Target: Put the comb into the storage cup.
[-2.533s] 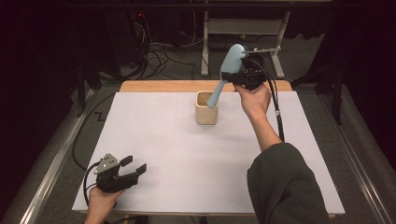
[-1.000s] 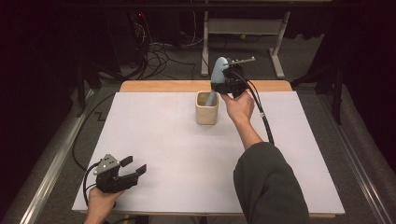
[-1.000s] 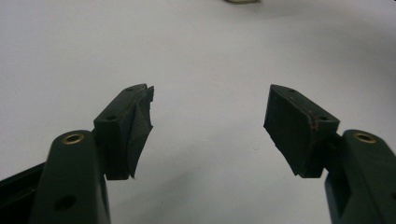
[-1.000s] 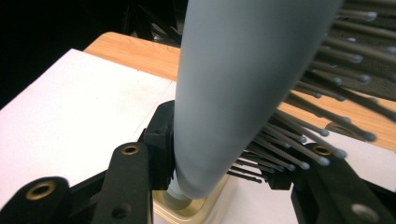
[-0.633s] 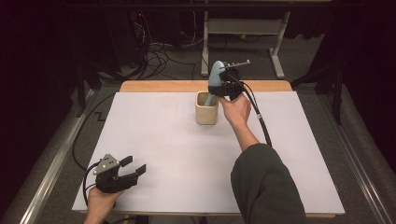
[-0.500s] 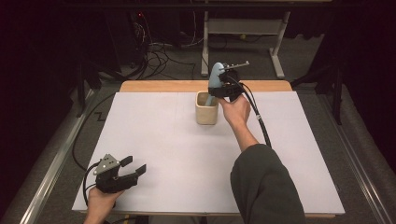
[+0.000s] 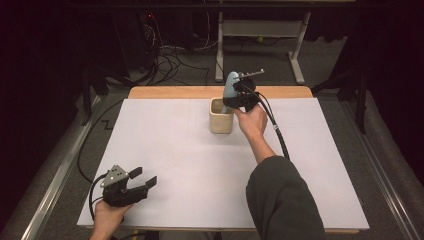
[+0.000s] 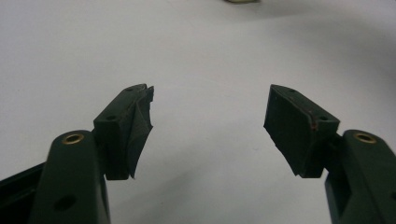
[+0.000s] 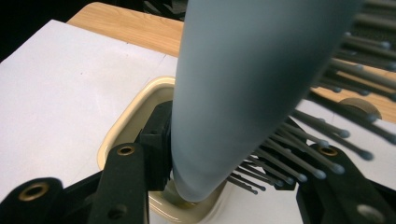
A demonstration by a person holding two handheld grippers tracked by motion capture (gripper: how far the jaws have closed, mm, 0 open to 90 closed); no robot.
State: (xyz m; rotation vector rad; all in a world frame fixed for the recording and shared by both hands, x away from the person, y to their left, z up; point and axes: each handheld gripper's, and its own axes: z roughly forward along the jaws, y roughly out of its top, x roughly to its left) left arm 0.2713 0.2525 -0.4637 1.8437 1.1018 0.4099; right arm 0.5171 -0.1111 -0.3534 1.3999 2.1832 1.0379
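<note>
Right gripper [image 7: 241,96]: jaws set either side of a hairbrush [image 9: 233,88], which stands between them, handle end down inside a cup [image 7: 221,116]; the jaws have just been opening, and in the right gripper view whether the pads still press on the brush cannot be told. Hairbrush: pale grey-blue, smooth matt back, rounded and tapering toward the handle; thin dark bristles with small ball tips fan out toward one jaw. In the high view the brush head rises above the cup's rim, leaning slightly away from the person. Cup: cream, glossy, squarish with rounded corners and a thick rim; it holds the brush handle, nothing else discernible inside. Cup stands on a white sheet [image 7: 175,150] covering the desk [image 7: 170,92], whose light wood edge shows at the far side. Left gripper [image 7: 135,184]: at the near left corner of the sheet, well apart from the cup, jaws spread wide with nothing between them; black pads, one with wrinkled tape.
</note>
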